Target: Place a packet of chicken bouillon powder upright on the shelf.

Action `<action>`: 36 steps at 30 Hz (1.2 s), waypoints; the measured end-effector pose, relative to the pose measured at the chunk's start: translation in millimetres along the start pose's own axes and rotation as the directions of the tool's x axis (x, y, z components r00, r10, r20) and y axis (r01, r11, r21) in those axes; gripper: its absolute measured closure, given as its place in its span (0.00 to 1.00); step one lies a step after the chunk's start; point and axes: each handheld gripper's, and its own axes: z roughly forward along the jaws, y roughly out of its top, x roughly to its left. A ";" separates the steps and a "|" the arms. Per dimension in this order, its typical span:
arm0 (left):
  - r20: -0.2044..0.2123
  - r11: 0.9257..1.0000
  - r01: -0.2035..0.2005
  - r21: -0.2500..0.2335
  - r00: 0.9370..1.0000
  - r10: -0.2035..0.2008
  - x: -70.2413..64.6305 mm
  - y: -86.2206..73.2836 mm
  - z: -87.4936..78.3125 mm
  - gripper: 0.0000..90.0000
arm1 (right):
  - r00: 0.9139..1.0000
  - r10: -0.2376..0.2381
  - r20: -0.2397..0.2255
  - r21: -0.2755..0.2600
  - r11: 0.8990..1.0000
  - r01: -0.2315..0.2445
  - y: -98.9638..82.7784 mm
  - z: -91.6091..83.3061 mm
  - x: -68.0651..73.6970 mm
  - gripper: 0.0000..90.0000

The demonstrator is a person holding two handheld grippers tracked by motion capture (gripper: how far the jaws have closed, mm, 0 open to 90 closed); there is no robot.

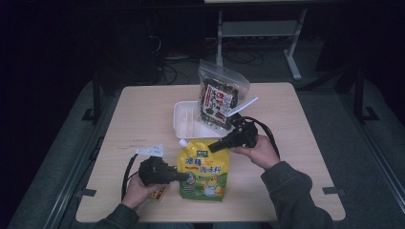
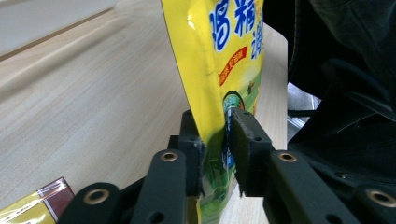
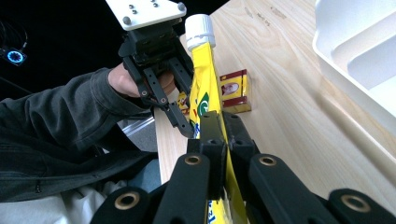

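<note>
Yellow pouch with a white cap sits near the table's 6 o'clock edge, pinched from both sides. The left gripper comes in from 9 o'clock and its jaws are closed on the pouch's left edge; in the left gripper view the pads press the yellow film flat between them. The right gripper reaches from 3 o'clock and clamps the pouch's upper right edge; in the right gripper view its jaws are shut tight on the pouch, with the cap at 12 o'clock beyond them and the left gripper gripping the far edge.

A white tray lies at the table's centre, just beyond the pouch toward 12 o'clock. A clear snack bag leans on the tray's far right part. A small red-and-yellow box lies by the left hand, at 9 o'clock of the pouch; the right gripper view shows the box flat on the wood. The right hand holds its gripper above the table.
</note>
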 end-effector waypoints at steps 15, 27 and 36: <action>-0.131 1.000 -0.022 0.008 0.991 0.023 -4.5 1.4 -13.8 0.45 | 0.996 0.037 -0.087 -0.038 0.998 -0.041 -3.7 -8.8 15.3 0.99; -0.197 0.999 -0.036 0.007 0.980 0.037 -5.3 0.1 -28.2 0.38 | 0.992 0.068 -0.105 -0.176 0.981 -0.085 2.0 -21.7 23.1 0.99; -0.223 0.999 -0.036 0.005 0.974 0.036 -5.8 -1.2 -32.8 0.36 | 0.990 0.070 -0.120 -0.329 0.938 -0.106 18.1 -27.9 27.3 0.99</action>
